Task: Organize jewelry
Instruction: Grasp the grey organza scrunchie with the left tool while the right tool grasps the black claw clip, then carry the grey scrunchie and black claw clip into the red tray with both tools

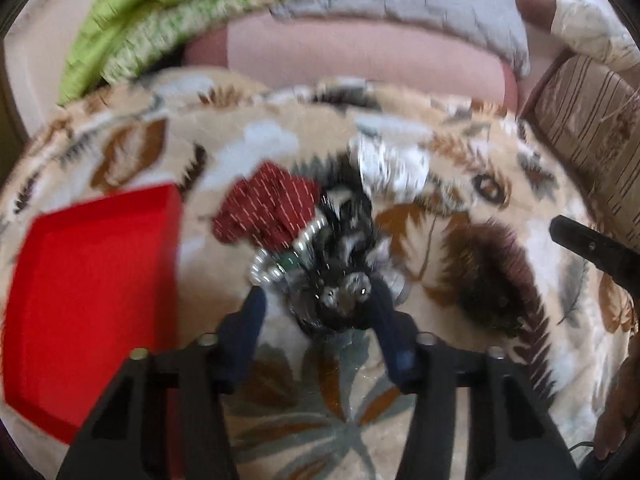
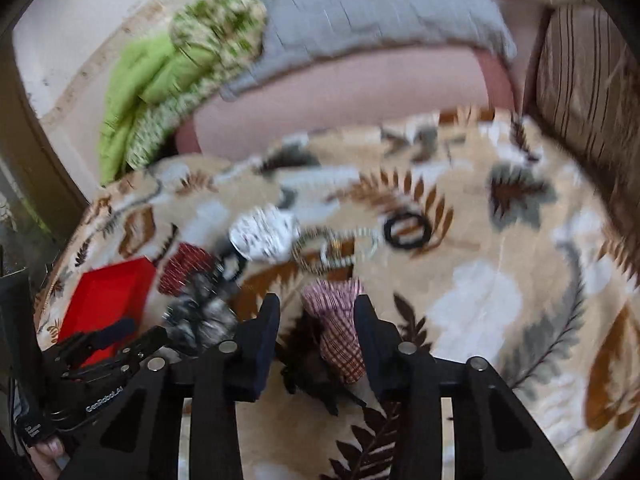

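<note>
My left gripper is open, its jaws either side of a black and grey scrunchie that lies on the patterned blanket. A beaded silver bracelet and a dark red scrunchie lie just beyond it, with a white scrunchie farther back. A red tray sits to the left. My right gripper is open around a pink checked scrunchie. Beaded bracelets and a black ring lie beyond it. The left gripper shows at lower left.
A pink mattress with a grey pillow and green bedding runs along the far edge of the blanket. A striped brown cushion stands at the right. The right gripper's finger enters the left wrist view from the right.
</note>
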{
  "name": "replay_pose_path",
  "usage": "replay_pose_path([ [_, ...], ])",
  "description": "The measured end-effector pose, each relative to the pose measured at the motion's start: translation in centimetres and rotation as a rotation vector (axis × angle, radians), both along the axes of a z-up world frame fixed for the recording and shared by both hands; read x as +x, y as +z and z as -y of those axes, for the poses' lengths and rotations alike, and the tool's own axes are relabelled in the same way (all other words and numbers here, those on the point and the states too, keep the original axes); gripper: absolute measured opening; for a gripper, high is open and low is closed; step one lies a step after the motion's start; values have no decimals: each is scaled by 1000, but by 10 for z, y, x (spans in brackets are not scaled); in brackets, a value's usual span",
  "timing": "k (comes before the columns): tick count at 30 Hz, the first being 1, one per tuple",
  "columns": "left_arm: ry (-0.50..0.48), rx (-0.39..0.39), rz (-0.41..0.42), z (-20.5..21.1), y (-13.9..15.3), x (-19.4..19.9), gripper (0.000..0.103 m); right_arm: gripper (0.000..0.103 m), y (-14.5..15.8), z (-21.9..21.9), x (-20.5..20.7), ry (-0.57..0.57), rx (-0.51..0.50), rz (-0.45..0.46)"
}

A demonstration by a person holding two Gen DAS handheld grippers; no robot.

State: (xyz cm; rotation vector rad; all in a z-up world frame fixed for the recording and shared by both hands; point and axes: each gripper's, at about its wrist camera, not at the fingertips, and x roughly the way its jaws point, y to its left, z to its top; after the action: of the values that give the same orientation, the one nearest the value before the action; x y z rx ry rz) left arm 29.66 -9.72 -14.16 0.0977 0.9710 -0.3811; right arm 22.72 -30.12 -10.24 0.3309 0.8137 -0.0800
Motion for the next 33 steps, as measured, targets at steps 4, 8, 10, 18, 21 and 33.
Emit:
replay_pose_path([
  [4,-15,2,5,7,-13,2,49,41,-22,3,4,-15,57,-24],
  [8,-38,-8,5,13,-21,2,44,41,-38,-18,-5,47,86,-46],
  [10,-53,-7,9,15,-24,3,34,41,-43,-31,-6,86,69,-58],
  [18,-57,-64,-17,3,-7,-2,9,41,-47,-26,-13,68,52,-63],
  [21,-58,-115,-31,-6,5,-10,8,41,-41,-36,-10,113,31,-50],
  [33,-47,-112,-87,-23,8,-33,8,53,-47,-27,-21,49,-33,-82],
])
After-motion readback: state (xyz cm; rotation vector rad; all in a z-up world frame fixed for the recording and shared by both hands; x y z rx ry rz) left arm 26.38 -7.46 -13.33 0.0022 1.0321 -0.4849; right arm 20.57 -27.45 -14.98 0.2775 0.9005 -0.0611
